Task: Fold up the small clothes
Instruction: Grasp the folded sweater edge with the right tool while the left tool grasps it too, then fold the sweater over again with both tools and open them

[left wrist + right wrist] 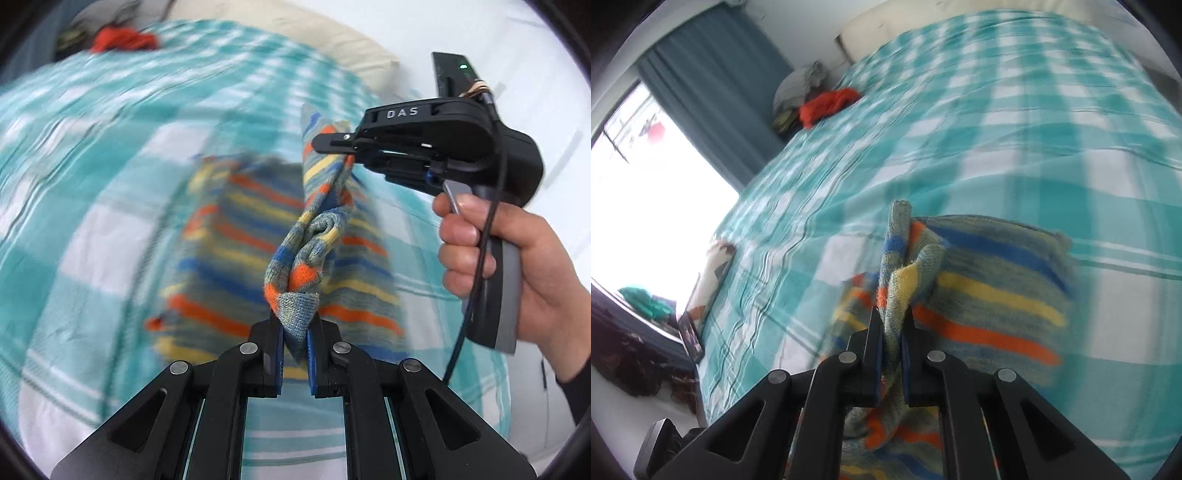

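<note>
Over the bed (92, 155), as the left wrist camera sees it, the striped knit garment (310, 251) hangs bunched and twisted between two grippers. Nearest the lens, the left gripper (295, 354) has its fingers (275, 350) clamped on a folded grey-blue corner of the knit, and the cloth fills the narrow slot between the blue pads. From that pinch the garment rises in a twisted rope of orange, blue and yellow bands toward the right gripper (349, 155), which comes in from the right side of the picture. Its fingers are closed on the upper edge of the same garment, with cloth showing both above and below them. A hand (517, 258) wraps the grey handle below that gripper, and a black cable runs down past the knuckles. The rest of the garment droops behind the twist, blurred, just above the teal-and-white checked bedcover. An orange cloth (125, 40) lies at the far end of the bed, well apart from the garment.

From the right wrist camera, the right gripper (892, 354) points down at the bed (997, 110). Its fingers (873, 350) are pressed together on a bunched fold of the striped knit garment (990, 295), which stands up between the pads and spreads to the right over the bedcover. More of it hangs below the fingers. The orange cloth (827, 103) rests at the bed's far edge, beside a blue curtain (713, 85).
</note>
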`<state>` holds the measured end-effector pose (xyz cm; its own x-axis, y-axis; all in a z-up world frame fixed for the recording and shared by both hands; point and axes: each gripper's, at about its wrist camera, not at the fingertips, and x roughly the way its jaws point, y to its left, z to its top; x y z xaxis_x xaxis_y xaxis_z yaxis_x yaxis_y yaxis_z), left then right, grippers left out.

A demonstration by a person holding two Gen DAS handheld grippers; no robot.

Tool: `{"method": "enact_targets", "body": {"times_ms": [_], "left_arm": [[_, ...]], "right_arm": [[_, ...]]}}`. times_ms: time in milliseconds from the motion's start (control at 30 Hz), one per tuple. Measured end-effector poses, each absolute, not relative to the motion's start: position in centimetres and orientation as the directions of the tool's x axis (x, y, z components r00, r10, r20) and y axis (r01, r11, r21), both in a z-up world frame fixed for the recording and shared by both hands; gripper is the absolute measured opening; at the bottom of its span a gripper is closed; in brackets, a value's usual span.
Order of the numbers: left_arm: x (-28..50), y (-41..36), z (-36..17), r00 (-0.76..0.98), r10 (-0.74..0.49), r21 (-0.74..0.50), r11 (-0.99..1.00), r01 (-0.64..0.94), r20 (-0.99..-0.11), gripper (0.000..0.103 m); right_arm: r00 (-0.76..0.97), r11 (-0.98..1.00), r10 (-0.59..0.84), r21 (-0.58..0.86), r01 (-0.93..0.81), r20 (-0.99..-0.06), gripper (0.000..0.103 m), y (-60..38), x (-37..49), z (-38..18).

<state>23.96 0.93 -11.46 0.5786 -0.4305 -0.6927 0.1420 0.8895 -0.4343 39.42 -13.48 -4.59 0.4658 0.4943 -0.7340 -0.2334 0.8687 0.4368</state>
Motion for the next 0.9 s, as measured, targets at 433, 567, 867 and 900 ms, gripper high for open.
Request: {"method": "enact_targets", "body": {"times_ms": [433,567,867,900], "left_arm": [[22.6,4.8,-11.8,0.581,-0.359,-0.391,0.917,0.075,-0.73,0.085],[24.9,4.2,-13.5,0.545,-0.279,-0.309,0.95,0.038,-0.791,0.085],[21.8,8.1,-12.0,0.54,-0.243,-0.275,0.961,0.022,-0.806,0.091],[20.5,8.8,-11.7,0.551,-0.229,-0.256,0.966,0.028,-0.802,0.092]], "right_arm": [[0.505,0.84,0.542,0.452,-0.3,-0.672,0.059,-12.1,33.4,-6.3],[0.548,0.868,0.487,0.306,-0.391,-0.68,0.059,-13.2,25.5,-5.5],[0.52,0.904,0.427,0.347,-0.25,-0.739,0.069,-14.7,18.5,-9.8],[0.537,0.905,0.426,0.347,-0.248,-0.728,0.072,-14.8,17.5,-9.4]]}}
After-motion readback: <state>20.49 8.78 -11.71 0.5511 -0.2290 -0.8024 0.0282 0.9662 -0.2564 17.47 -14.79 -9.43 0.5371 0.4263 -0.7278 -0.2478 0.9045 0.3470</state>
